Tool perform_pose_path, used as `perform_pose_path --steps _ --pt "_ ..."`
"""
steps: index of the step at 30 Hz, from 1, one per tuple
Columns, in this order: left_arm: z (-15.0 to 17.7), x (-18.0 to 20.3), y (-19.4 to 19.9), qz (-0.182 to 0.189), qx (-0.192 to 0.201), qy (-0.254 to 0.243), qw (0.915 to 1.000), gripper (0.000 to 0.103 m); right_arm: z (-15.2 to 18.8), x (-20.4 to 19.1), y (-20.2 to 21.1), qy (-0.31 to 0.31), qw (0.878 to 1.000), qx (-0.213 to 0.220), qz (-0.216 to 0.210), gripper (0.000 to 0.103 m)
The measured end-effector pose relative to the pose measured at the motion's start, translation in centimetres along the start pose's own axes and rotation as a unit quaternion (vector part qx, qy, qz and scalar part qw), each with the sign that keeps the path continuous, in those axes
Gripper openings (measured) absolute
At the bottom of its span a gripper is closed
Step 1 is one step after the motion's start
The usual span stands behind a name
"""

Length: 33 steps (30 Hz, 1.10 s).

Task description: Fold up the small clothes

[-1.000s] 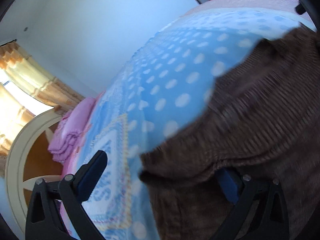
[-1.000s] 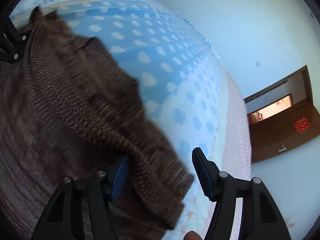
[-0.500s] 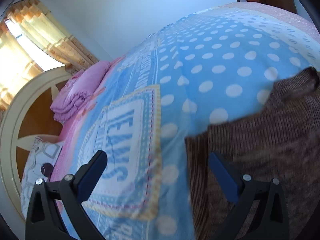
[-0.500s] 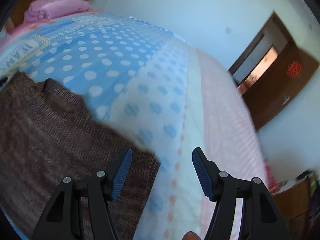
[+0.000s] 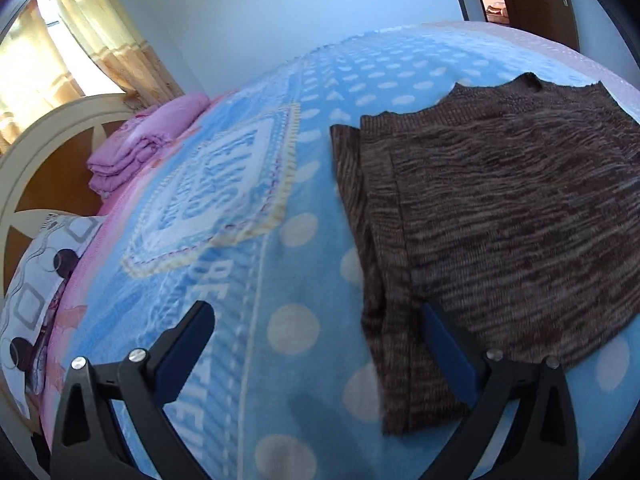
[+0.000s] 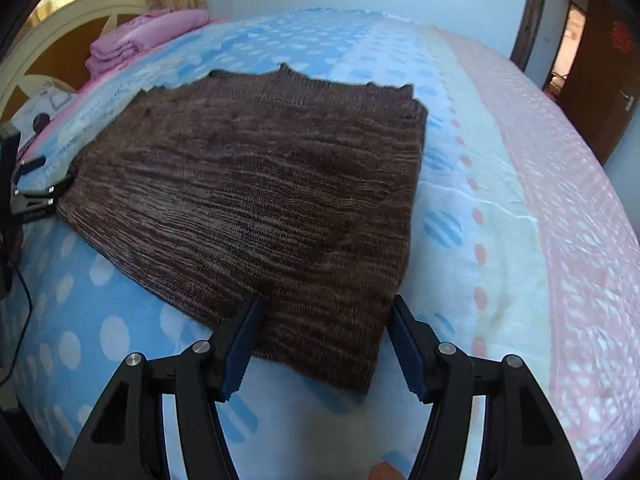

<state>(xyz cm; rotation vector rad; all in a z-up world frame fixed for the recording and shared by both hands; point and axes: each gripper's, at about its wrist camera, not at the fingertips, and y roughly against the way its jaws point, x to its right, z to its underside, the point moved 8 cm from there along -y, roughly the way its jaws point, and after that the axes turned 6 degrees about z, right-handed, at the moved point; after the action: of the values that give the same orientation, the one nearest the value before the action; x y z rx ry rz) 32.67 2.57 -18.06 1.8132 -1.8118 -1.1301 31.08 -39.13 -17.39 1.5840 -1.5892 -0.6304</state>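
Note:
A brown knitted garment point(image 5: 512, 208) lies spread flat on the blue polka-dot blanket point(image 5: 248, 320). In the left wrist view it fills the right side, with a narrow folded strip along its left edge. My left gripper point(image 5: 316, 332) is open; that strip's near end lies between the fingers and the right finger point(image 5: 448, 348) overlaps the knit without pinching it. In the right wrist view the garment point(image 6: 260, 200) covers the middle of the bed. My right gripper point(image 6: 324, 320) is open with the garment's near right corner between its fingers, pads apart from it.
Folded pink bedding point(image 5: 140, 148) and a patterned pillow point(image 5: 36, 272) lie by the cream headboard point(image 5: 48, 128) at the bed's head. A pink bedspread point(image 6: 560, 200) runs along the right of the blanket. A dark wooden door point(image 6: 592, 80) stands beyond it.
A second ago the garment hung blurred and bunched close to both cameras. Now it lies flat on the blanket, and both grippers have rolled upright and drawn back to its near corners.

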Motion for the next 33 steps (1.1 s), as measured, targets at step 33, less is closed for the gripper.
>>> perform_pose_path --steps 33 --pt "4.9 -1.3 1.8 0.033 -0.018 0.087 0.9955 0.103 -3.8 -19.6 -1.7 0.087 0.993 0.057 -0.048 0.065"
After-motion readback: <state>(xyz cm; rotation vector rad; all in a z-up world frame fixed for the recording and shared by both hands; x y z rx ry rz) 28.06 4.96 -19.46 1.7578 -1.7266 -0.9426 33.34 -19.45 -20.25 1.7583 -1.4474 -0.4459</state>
